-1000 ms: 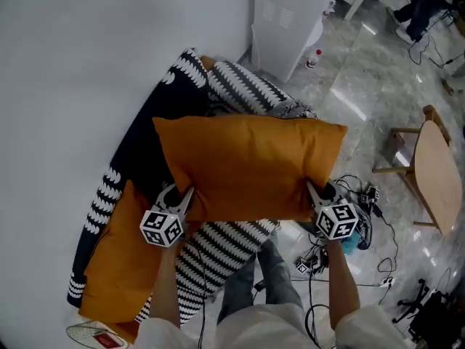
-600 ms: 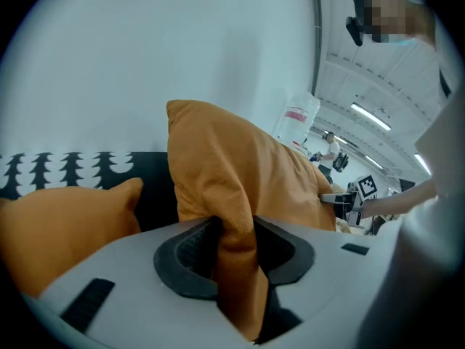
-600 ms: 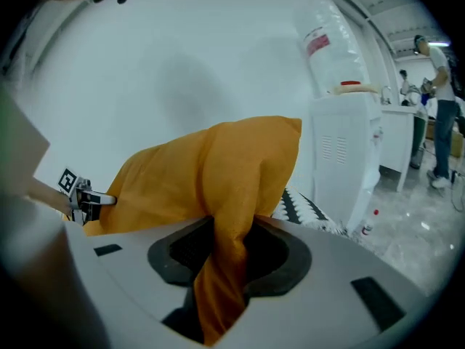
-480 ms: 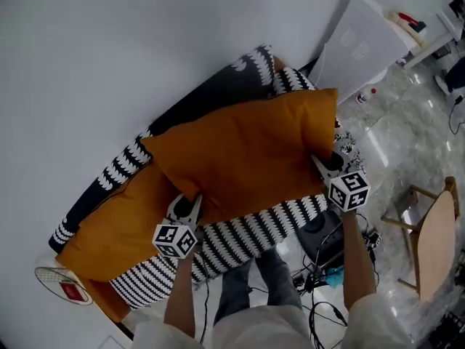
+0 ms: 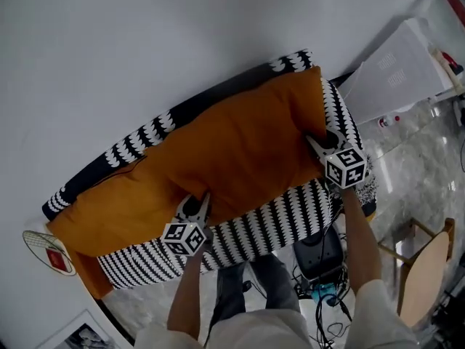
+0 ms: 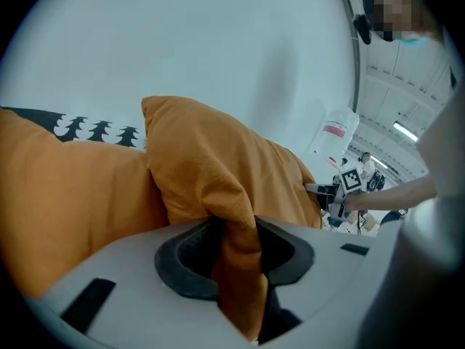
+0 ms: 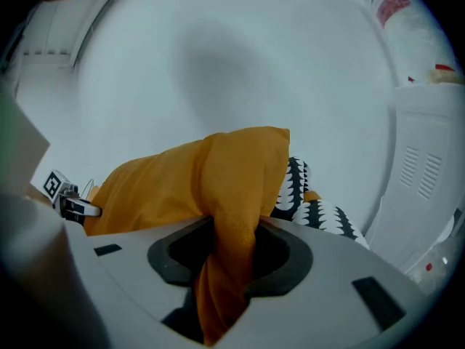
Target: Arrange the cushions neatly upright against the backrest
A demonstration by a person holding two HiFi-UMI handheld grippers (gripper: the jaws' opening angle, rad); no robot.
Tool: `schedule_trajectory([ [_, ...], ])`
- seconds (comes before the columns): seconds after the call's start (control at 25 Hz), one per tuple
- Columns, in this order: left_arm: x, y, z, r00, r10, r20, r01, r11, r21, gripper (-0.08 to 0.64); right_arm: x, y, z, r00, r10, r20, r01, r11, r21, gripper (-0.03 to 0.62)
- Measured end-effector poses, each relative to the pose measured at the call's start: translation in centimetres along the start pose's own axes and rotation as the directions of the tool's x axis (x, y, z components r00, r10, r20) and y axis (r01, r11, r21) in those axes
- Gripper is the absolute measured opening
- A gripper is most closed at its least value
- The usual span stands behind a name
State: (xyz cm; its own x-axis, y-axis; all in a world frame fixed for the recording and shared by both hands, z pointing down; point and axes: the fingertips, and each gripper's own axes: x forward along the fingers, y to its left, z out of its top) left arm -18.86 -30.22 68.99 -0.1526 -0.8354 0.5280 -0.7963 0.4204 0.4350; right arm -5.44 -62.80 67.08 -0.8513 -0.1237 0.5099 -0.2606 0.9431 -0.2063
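Observation:
A large orange cushion [image 5: 240,147] hangs over the black-and-white patterned sofa [image 5: 276,220], close to its backrest [image 5: 156,126]. My left gripper [image 5: 195,203] is shut on the cushion's lower left corner, and fabric [image 6: 236,267] bunches between its jaws. At the cushion's right edge my right gripper [image 5: 318,141] is shut on a fold of cloth [image 7: 229,267]. A second orange cushion [image 5: 109,206] leans against the backrest at the left, next to the held one [image 6: 218,166]. In the right gripper view the held cushion [image 7: 211,180] fills the middle.
A pale wall [image 5: 145,42] rises behind the sofa. A white cabinet [image 5: 403,67] stands to the right of it, and a wooden chair [image 5: 421,275] is on the shiny floor. A black box and cables [image 5: 320,257] lie by the person's feet. A round tin [image 5: 43,249] sits at the sofa's left end.
Both grippers have carried the orange cushion from in front of the person toward the backrest, the right one swinging farther. The head view has turned, so the sofa now lies across the frame.

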Motion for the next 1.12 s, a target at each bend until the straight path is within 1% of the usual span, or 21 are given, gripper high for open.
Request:
schedule_trajectory([
  [0.12, 1.8, 1.3, 0.9, 1.0, 0.011, 0.005, -0.011, 1.0, 0.015, 0.143, 1.8, -1.4, -1.9, 1.0, 0.002, -0.028, 0.0, 0.998, 0.065, 0.164],
  [0.24, 3.7, 2.2, 0.2, 1.0, 0.006, -0.01, -0.006, 1.0, -0.003, 0.144, 3.3, -2.7, -5.8, 0.994, -0.005, -0.107, 0.017, 0.994, 0.108, 0.167],
  [0.36, 5.9, 2.6, -2.3, 0.999, -0.005, -0.05, 0.003, 0.999, -0.042, 0.147, 4.3, -4.3, -8.4, 0.987, -0.047, -0.157, 0.063, 0.993, 0.1, 0.175],
  [0.48, 7.8, 3.9, -4.5, 0.997, 0.0, -0.081, -0.007, 0.996, -0.089, 0.155, 5.3, -5.2, -9.1, 0.982, -0.072, -0.177, 0.084, 0.995, 0.06, 0.187],
  [0.6, 8.9, 4.9, -4.9, 0.995, 0.005, -0.104, -0.014, 0.997, -0.08, 0.16, 6.3, -5.6, -9.5, 0.978, -0.078, -0.195, 0.088, 0.995, 0.042, 0.214],
  [0.76, 8.8, 4.9, -5.4, 0.994, -0.01, -0.105, 0.001, 0.997, -0.082, 0.172, 6.4, -5.9, -10.1, 0.979, -0.106, -0.172, 0.119, 0.99, 0.07, 0.244],
  [0.88, 8.3, 4.4, -5.0, 0.996, -0.021, -0.086, 0.014, 0.997, -0.081, 0.186, 5.6, -6.4, -9.9, 0.976, -0.15, -0.157, 0.165, 0.983, 0.084, 0.272],
  [0.92, 7.8, 4.2, -4.8, 0.997, -0.02, -0.079, 0.014, 0.997, -0.071, 0.208, 5.1, -6.5, -9.7, 0.974, -0.172, -0.149, 0.185, 0.979, 0.083, 0.287],
  [1.0, 6.3, 3.4, -4.3, 0.998, -0.007, -0.064, 0.005, 0.999, -0.034, 0.302, 3.5, -6.8, -9.0, 0.969, -0.224, -0.108, 0.234, 0.968, 0.089, 0.321],
  [1.04, 5.3, 3.1, -4.1, 0.999, 0.003, -0.052, -0.004, 1.0, -0.013, 0.341, 2.4, -6.8, -8.5, 0.965, -0.252, -0.078, 0.259, 0.96, 0.107, 0.333],
  [1.12, 3.4, 2.7, -3.6, 0.999, 0.015, -0.032, -0.014, 1.0, 0.028, 0.351, 0.0, -6.5, -7.5, 0.957, -0.291, -0.015, 0.289, 0.942, 0.168, 0.341],
])
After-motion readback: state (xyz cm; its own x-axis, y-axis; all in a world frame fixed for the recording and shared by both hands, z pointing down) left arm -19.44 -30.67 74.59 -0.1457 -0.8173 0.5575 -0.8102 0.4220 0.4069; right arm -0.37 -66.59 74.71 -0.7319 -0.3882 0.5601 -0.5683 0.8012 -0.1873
